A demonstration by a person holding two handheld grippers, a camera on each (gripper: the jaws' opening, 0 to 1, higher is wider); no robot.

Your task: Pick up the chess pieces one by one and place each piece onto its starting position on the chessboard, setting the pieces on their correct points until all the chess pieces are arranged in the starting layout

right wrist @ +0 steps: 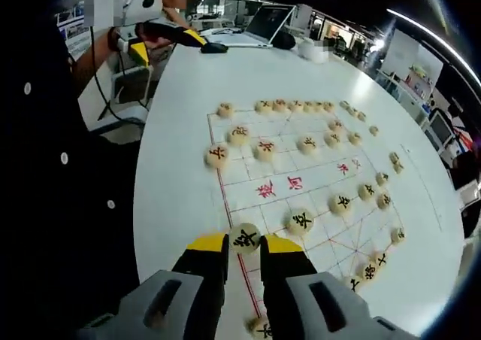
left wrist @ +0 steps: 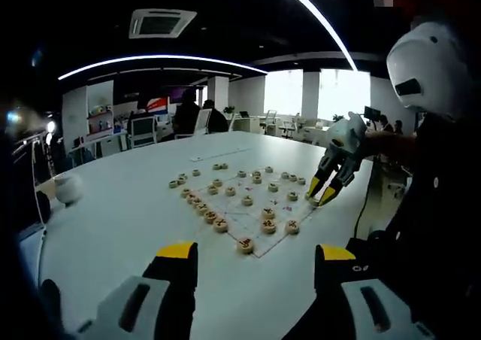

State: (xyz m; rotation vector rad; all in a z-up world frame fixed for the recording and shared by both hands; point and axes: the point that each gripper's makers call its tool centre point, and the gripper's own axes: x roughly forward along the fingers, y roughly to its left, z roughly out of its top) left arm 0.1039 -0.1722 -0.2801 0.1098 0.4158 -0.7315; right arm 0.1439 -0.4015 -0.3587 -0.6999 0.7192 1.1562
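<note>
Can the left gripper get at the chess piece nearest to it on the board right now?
Probably yes. The left gripper is open, and bare table lies between it and that nearest piece. The right gripper works the board's far edge, out of the way.

A wide white worktop (left wrist: 120,204) is stretching across an open office, its surface catching the light from a curved strip lamp (left wrist: 158,59) that is glowing overhead beside a ceiling air vent (left wrist: 158,22). Two people (left wrist: 197,117) are sitting with their backs turned at the far end, near white office chairs (left wrist: 143,130). Bright windows (left wrist: 316,92) are washing out the back of the room. On the worktop's far side, an open laptop (right wrist: 264,24) is standing next to a black mouse (right wrist: 214,47), and a small white rounded object (left wrist: 68,188) is resting near the edge.
</note>
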